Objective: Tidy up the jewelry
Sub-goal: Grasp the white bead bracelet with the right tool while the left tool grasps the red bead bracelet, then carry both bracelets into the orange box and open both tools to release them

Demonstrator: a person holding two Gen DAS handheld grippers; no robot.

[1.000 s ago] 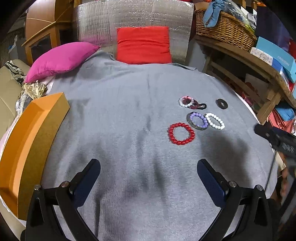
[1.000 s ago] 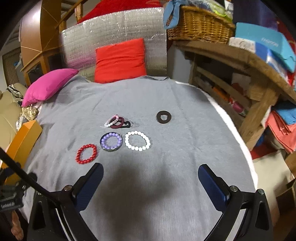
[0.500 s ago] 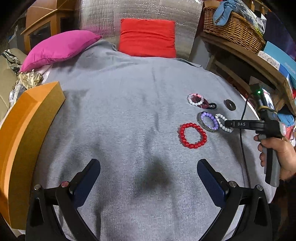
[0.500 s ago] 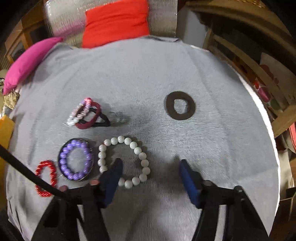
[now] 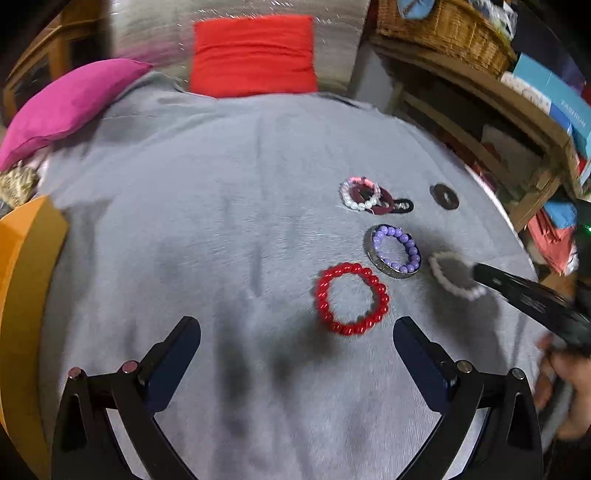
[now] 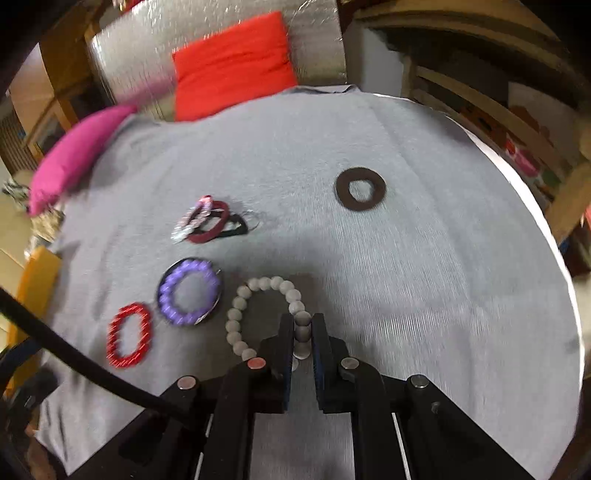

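Note:
On the grey cloth (image 5: 221,221) lie several bracelets. My right gripper (image 6: 303,325) is down on the white bead bracelet (image 6: 236,314); its jaws are closing, with the ring's right-side beads pinched between the pads. In the left wrist view the right gripper (image 5: 480,271) reaches in from the right onto the white bracelet (image 5: 437,267). My left gripper (image 5: 295,328) is open and empty, just short of the red bead bracelet (image 5: 320,295). A purple bead bracelet (image 5: 395,234) sits inside a metal bangle. Behind it is a small pile of bracelets (image 5: 360,202) and a dark flat ring (image 5: 437,192).
An orange box (image 5: 26,277) stands at the cloth's left edge. A pink cushion (image 5: 74,103) and a red cushion (image 5: 255,55) lie at the back. Wooden shelves (image 5: 480,96) with a wicker basket (image 5: 443,26) crowd the right side. A hand (image 5: 569,387) holds the right gripper.
The right gripper dropped onto the white bracelet and its jaws went from wide open to pinching the beads. The left gripper moved in toward the red bracelet, still open.

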